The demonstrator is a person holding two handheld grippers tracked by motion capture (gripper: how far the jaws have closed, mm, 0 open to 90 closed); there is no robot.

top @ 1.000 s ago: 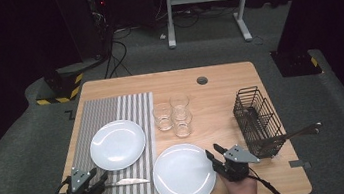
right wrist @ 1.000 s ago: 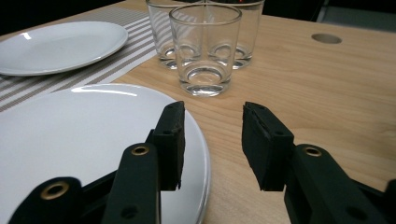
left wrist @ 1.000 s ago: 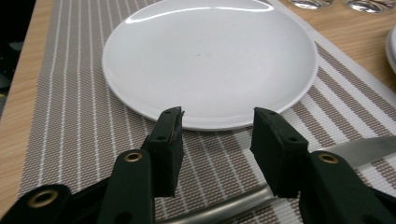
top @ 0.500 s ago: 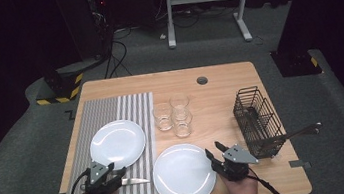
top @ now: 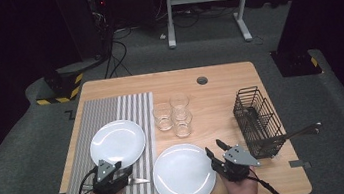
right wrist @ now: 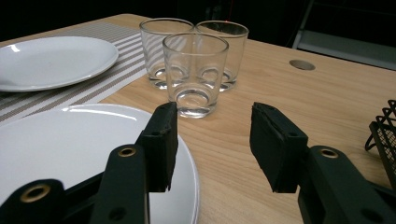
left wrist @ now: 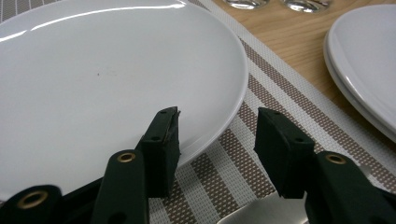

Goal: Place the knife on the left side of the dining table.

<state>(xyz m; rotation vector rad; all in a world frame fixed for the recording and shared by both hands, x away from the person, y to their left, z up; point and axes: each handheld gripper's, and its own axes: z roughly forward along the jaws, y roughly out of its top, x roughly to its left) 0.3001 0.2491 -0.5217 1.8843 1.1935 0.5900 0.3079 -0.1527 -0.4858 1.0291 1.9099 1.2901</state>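
Note:
My left gripper (top: 123, 173) stands open low over the striped placemat (top: 111, 110), at the near rim of a white plate (top: 117, 143). In the left gripper view its jaws (left wrist: 217, 126) have just been opening; one hangs over the plate (left wrist: 107, 79) rim, the other over the mat, and they grip nothing. A knife blade (left wrist: 261, 214) lies just under them. My right gripper (top: 214, 148) is open beside a second white plate (top: 184, 176). Its jaws (right wrist: 212, 121) have also just been opening, hold nothing and point at three empty glasses (right wrist: 194, 70).
A black wire basket (top: 259, 121) stands at the right with a utensil handle (top: 305, 131) sticking out over the table edge. The glasses (top: 175, 114) cluster mid-table. A round hole (top: 202, 80) is at the far edge. The knife (top: 139, 180) lies on the mat's near end.
My left gripper has moved right along the mat's near end, over the knife and up to the plate's rim. The right gripper's jaws stand wider; its hand has stayed put.

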